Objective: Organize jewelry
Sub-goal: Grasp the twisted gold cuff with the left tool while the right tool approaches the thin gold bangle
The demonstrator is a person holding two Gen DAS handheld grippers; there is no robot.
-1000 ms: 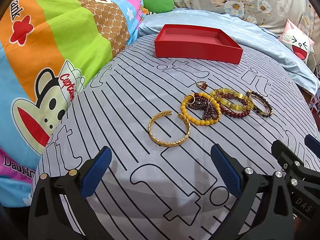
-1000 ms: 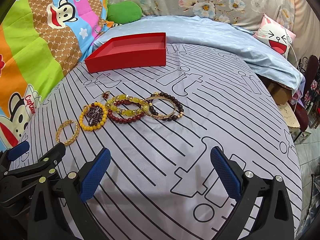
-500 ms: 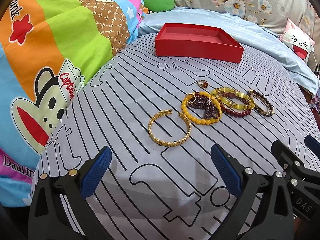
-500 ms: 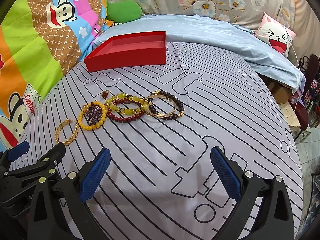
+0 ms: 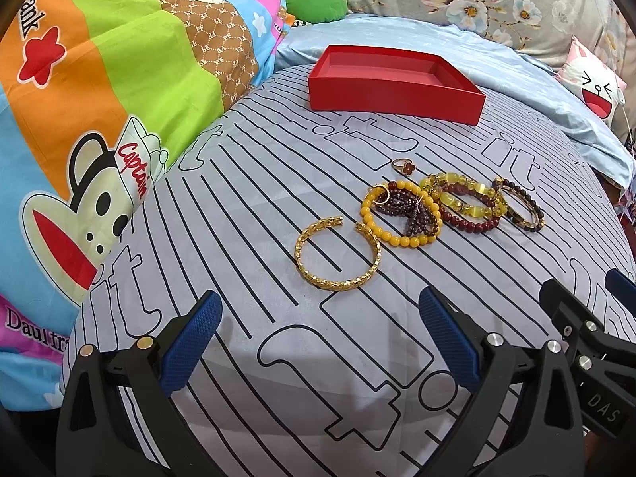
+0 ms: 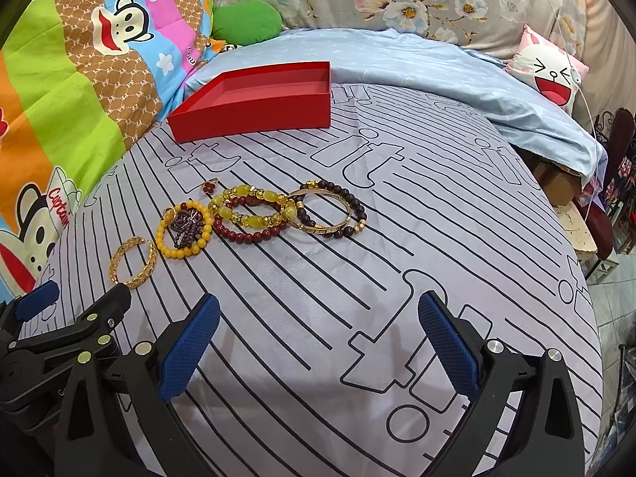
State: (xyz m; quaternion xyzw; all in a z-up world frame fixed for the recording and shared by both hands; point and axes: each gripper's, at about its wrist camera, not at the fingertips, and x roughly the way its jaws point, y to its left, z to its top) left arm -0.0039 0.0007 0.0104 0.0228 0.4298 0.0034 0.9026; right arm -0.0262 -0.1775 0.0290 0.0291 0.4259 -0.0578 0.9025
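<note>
Jewelry lies in a row on the striped grey bedsheet. A gold cuff bracelet point(image 5: 338, 254) point(image 6: 133, 262) is at the left. Then come a yellow bead bracelet point(image 5: 399, 214) point(image 6: 183, 228) around dark purple beads, a small ring point(image 5: 402, 167) point(image 6: 209, 187), a yellow and dark red bead pair point(image 5: 465, 206) point(image 6: 250, 214), and a dark bead bracelet with a gold bangle point(image 5: 520, 206) point(image 6: 332, 210). An empty red box point(image 5: 393, 79) point(image 6: 254, 99) stands behind them. My left gripper point(image 5: 318, 334) and right gripper point(image 6: 318, 334) are open and empty, short of the jewelry.
A colourful monkey-print quilt point(image 5: 99, 99) rises at the left. A light blue blanket point(image 6: 417, 63), a green cushion point(image 6: 246, 24) and a white cartoon pillow point(image 6: 552, 75) lie behind. The bed's edge drops off at the right, with furniture point(image 6: 596, 230) below.
Both grippers have moved slightly forward and to the left; the jewelry sits a little lower and to the right in view. Nothing was touched.
</note>
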